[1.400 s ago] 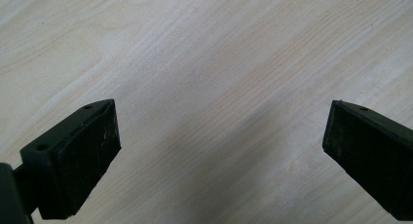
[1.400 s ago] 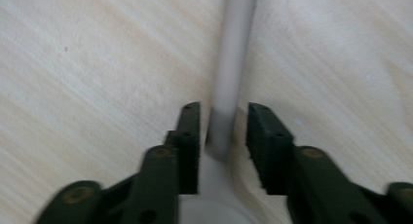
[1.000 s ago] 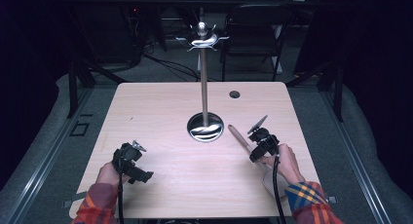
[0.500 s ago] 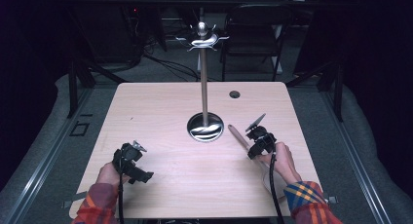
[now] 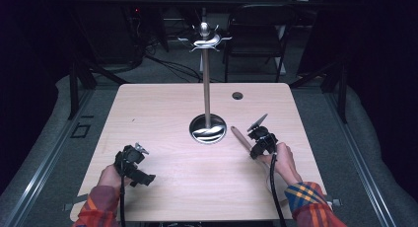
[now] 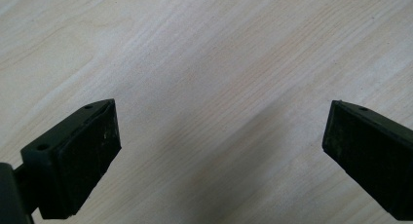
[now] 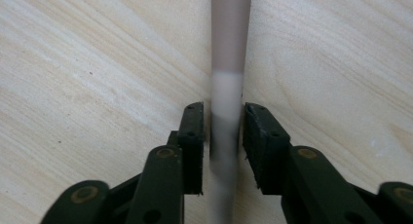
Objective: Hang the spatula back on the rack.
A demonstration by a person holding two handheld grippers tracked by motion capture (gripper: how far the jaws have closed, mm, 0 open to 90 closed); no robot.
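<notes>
Table (image 5: 162, 113) mostly bare; right tongs (image 7: 222, 136) clamp rod (image 7: 229, 48); left tongs (image 6: 214, 151) wide apart.

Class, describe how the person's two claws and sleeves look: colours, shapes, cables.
The left claw and right claw are black, each trailing a black cable. Their jaws are flat, dark blocks on screwed arms. Both sleeves are plaid: red, orange, blue and yellow.

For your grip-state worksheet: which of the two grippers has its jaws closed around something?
The right gripper: its jaws clamp the brown rod. The left gripper gapes over bare table.
</notes>
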